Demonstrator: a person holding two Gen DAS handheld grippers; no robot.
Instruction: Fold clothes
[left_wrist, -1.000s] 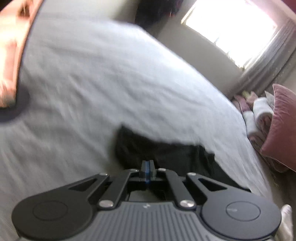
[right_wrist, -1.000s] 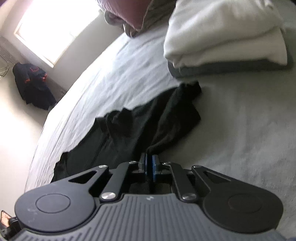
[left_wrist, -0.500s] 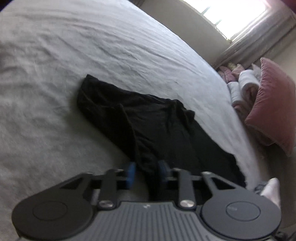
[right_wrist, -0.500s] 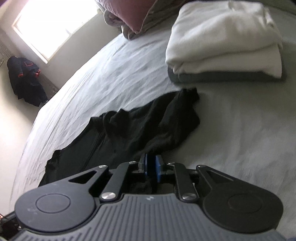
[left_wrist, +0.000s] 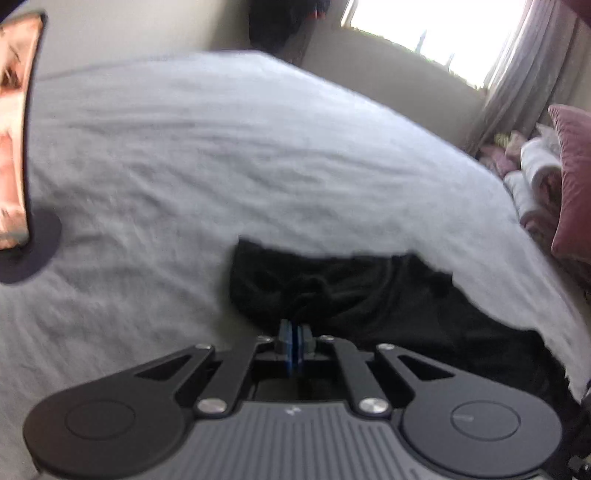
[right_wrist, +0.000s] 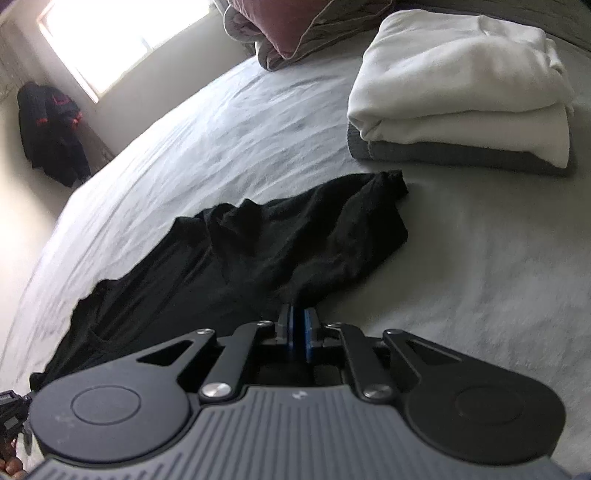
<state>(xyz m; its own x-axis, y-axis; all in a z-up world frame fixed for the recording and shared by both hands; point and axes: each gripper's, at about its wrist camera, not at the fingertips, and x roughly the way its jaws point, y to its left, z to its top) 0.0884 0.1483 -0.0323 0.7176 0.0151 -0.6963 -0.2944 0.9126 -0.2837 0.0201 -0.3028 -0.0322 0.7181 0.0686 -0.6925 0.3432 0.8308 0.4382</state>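
Note:
A black garment (right_wrist: 258, 251) lies crumpled and stretched out on the grey bedsheet (right_wrist: 480, 277). Its near edge runs into the blue pads of my right gripper (right_wrist: 298, 325), which is shut on a pinch of the cloth. In the left wrist view the same black garment (left_wrist: 369, 295) spreads right from a bunched corner. My left gripper (left_wrist: 294, 334) has its blue pads pressed together on that bunched edge. The left view is blurred by motion.
A stack of folded white and grey laundry (right_wrist: 461, 96) sits on the bed beyond the garment, with a pink pillow (right_wrist: 280, 26) behind it. Dark clothes (right_wrist: 51, 129) hang by the window. A person's body (left_wrist: 13, 147) is at the left edge.
Half a second ago the left jaws stood open around the garment's edge; they are now shut on it and the left view has swung. The right gripper has held its grip.

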